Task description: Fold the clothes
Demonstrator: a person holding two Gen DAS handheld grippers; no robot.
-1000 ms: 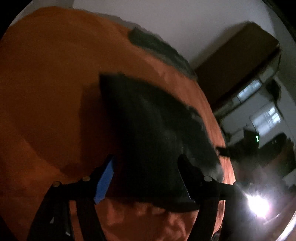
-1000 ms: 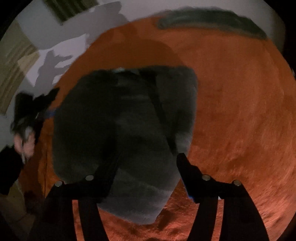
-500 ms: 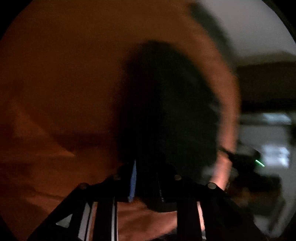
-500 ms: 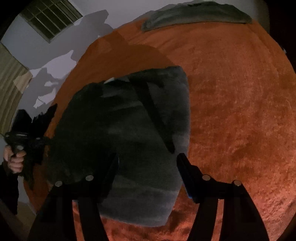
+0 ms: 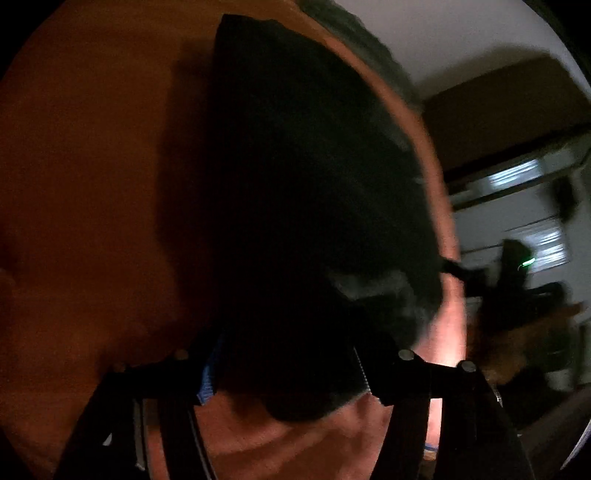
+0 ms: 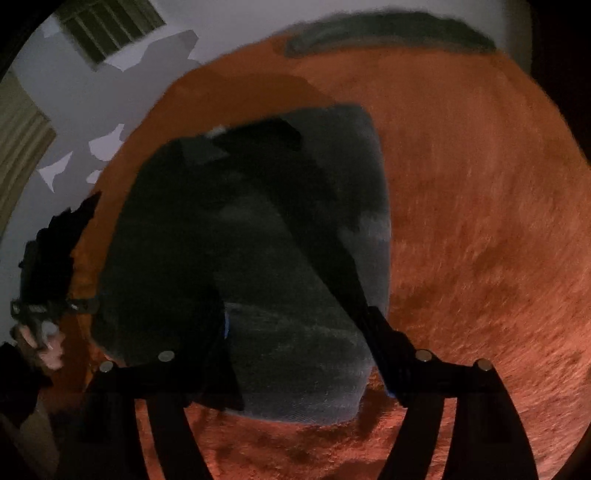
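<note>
The dark grey garment (image 6: 258, 266) lay folded on the orange blanket (image 6: 480, 240), just in front of my right tongs (image 6: 299, 343). Its cloth looked thick and a little fuzzy, with a rounded near edge and a darker band that ran across it from the far side toward my right finger. In the left wrist view the same garment (image 5: 303, 184) was almost black, because the light was weak there, and I could see no detail on it.

My right tongs stood wide open over the near edge of the garment; the left finger was over the cloth and the right finger was at its right border. My left tongs (image 5: 284, 369) were also spread wide, with the near end of the garment between the fingers. I could not tell if they touched the cloth.

From the right wrist view, my left hand (image 6: 44, 343) was far on the left side, beside the blanket edge, closed around the handle of its tool. A second dark cloth (image 6: 388, 29) lay at the far edge of the blanket.

I could read no label or writing anywhere.
</note>
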